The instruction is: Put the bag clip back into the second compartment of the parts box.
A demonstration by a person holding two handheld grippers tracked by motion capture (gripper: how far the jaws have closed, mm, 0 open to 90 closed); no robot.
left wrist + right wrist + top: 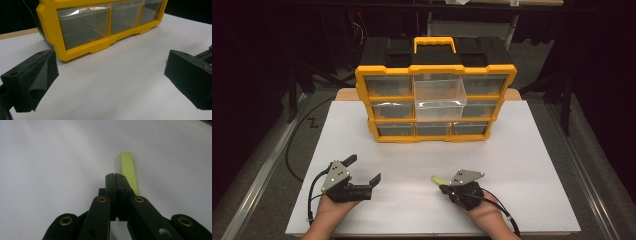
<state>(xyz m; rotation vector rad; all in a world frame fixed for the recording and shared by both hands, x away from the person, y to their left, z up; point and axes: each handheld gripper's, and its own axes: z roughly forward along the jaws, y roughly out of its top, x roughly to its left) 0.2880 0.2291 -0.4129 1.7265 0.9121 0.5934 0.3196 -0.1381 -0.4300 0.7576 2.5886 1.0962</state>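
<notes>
Two grippers rest near the table's front edge. Your left gripper (364, 170) sits at about seven o'clock on the white tabletop (512, 150), its jaws spread wide and holding nothing; in the left gripper view they frame the lower drawers of the yellow organizer (82, 47). Your right gripper (116, 177) sits at about five o'clock, jaws pressed together. A yellow-green strip (129, 170) juts past their tips; you seem to be pinching its near end, though the contact itself is hidden. Its long axis runs along the jaws, pointing toward ten o'clock. The clear drawer (439, 97) pulled out of the organizer's middle column lies at twelve o'clock, nearer your right hand (484, 215), probably where the strip goes.
</notes>
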